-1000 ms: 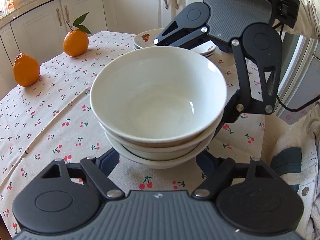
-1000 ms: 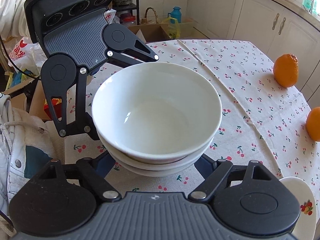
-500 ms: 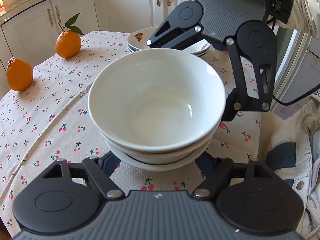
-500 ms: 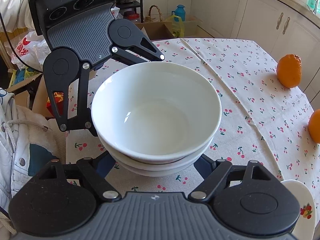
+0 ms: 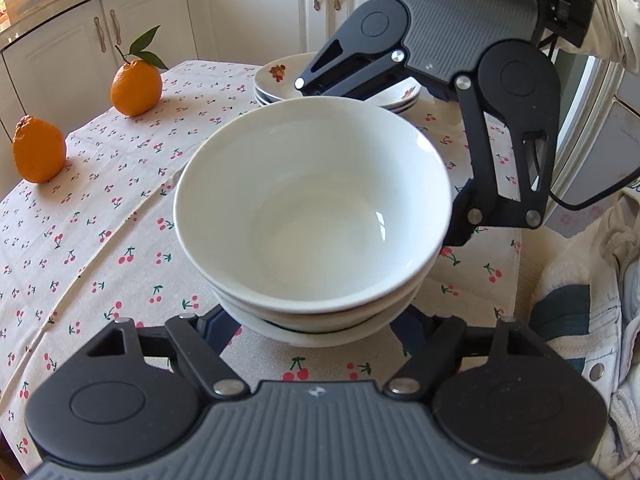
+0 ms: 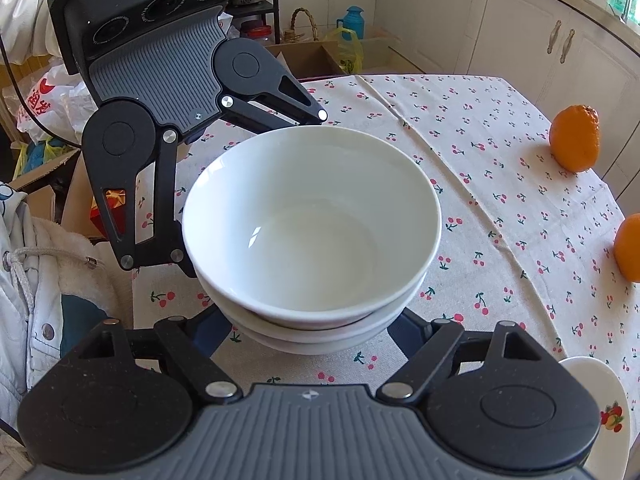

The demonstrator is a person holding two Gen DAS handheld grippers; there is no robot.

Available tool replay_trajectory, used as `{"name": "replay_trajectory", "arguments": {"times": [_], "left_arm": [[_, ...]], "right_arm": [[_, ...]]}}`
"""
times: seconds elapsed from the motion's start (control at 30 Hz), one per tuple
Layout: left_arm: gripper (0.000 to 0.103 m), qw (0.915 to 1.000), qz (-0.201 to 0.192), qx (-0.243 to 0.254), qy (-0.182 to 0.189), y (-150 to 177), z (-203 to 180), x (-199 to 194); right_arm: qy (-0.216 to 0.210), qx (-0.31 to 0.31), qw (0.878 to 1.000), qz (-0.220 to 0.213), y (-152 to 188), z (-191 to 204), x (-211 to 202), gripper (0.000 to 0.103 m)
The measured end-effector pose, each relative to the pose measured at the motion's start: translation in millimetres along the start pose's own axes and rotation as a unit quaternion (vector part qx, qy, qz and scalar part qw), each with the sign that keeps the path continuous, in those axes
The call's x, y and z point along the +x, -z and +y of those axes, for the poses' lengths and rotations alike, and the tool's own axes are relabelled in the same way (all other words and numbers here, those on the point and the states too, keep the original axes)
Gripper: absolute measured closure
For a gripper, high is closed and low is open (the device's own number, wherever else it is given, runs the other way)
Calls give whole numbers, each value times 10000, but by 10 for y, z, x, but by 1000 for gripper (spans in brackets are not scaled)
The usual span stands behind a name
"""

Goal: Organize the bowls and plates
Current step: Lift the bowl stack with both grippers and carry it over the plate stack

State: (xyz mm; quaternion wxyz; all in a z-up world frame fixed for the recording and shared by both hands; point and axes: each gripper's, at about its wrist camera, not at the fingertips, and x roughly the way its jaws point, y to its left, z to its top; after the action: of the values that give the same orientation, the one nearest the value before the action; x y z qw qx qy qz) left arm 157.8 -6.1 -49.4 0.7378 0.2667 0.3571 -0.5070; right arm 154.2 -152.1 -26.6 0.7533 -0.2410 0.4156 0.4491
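A stack of three white bowls (image 5: pixel 312 216) stands on the cherry-print tablecloth (image 5: pixel 100 220), and both grippers face each other across it. My left gripper (image 5: pixel 316 330) is shut on the stack, its blue pads (image 5: pixel 216 326) pressed to the lowest bowl's sides. From the opposite side my right gripper (image 6: pixel 310 334) hugs the same bowl stack (image 6: pixel 312 224) low down, and its finger (image 5: pixel 460 224) touches the bowl wall. The bowls hide all the fingertips.
A stack of fruit-print plates (image 5: pixel 276 80) sits just behind the bowls, with one plate edge (image 6: pixel 600 420) beside my right gripper. Two oranges (image 5: pixel 136 88) (image 5: pixel 38 148) lie further off on the cloth. A person's light clothing (image 5: pixel 580 320) is at the table edge.
My left gripper's pads have closed in against the lowest bowl. The bowls now sit a little more squarely on one another. The right gripper has kept still.
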Motion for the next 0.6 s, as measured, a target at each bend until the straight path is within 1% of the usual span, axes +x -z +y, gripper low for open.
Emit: {"name": "replay_trajectory", "arguments": {"times": [0.27, 0.47, 0.6], "left_arm": [[23, 10000, -6, 25, -39, -81, -37, -88], [23, 10000, -46, 77, -2, -230, -96, -124], [23, 9996, -101, 246, -30, -380, -165, -97]], "right_arm": [[14, 22, 10000, -79, -10, -5, -118, 16], [162, 10, 9998, -152, 39, 15, -306, 16], [306, 76, 9993, -191, 128, -24, -436, 16]]}}
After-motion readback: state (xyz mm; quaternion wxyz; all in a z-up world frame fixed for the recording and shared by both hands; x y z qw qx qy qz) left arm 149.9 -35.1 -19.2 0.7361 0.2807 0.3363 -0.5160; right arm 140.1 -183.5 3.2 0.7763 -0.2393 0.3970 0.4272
